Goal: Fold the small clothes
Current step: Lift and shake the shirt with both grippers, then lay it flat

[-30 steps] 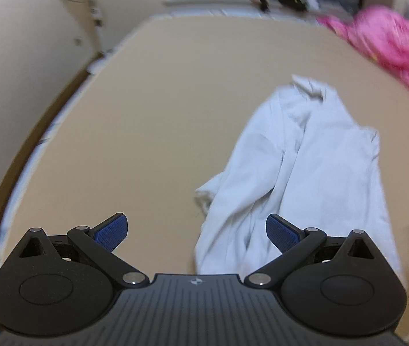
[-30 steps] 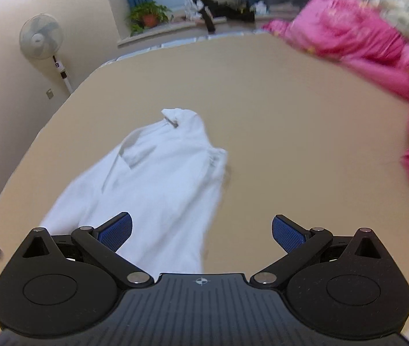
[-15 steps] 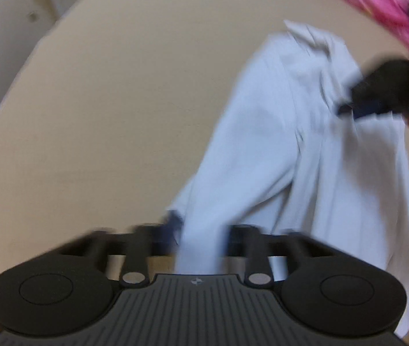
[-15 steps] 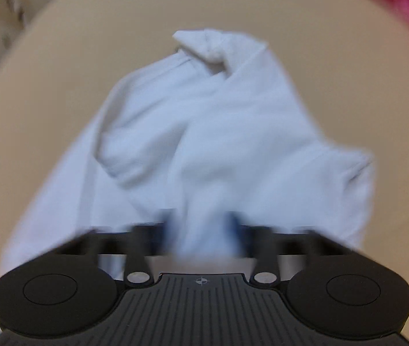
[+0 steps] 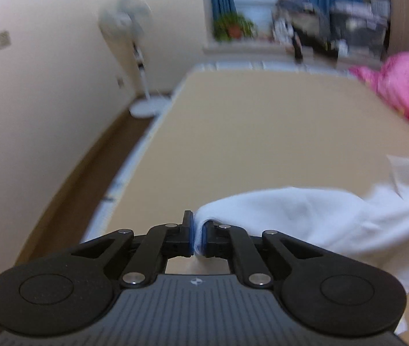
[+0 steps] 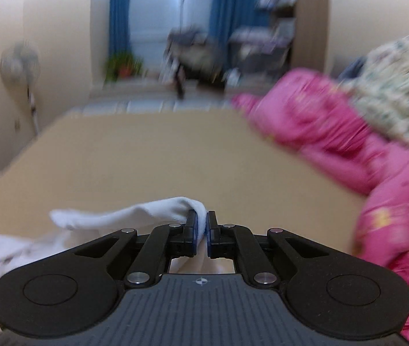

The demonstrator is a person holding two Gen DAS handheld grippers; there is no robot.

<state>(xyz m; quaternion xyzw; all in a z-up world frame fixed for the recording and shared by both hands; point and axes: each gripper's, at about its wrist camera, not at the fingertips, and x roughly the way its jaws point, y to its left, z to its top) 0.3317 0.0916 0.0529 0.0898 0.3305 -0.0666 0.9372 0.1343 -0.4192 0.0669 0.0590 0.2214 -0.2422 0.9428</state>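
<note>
Change since a second ago: both tools, then spread wide above the flat garment, have closed on it and lifted it, and both cameras now look level across the room.
Left tool: lower centre of its view, blue pads pressed together on a pinch of the soft white cotton garment; the cloth trails away to the lower right, hanging slack.
Right tool: lower centre of its view, likewise clamped narrow on a bunched white edge, with the rest of the cloth sagging off to the lower left.
Garment position: raised between the two tools above the wide tan bed surface; whether its low end touches the bed I cannot tell.
Surroundings: white pedestal fan at upper left, potted green plant on the sill at top centre, crumpled pink quilt at right.
Progress: early, by my judgement. Both grips are made, but no crease or tidy layer shows.
Remaining: probably spreading the piece flat on the bed, then making every fold.
</note>
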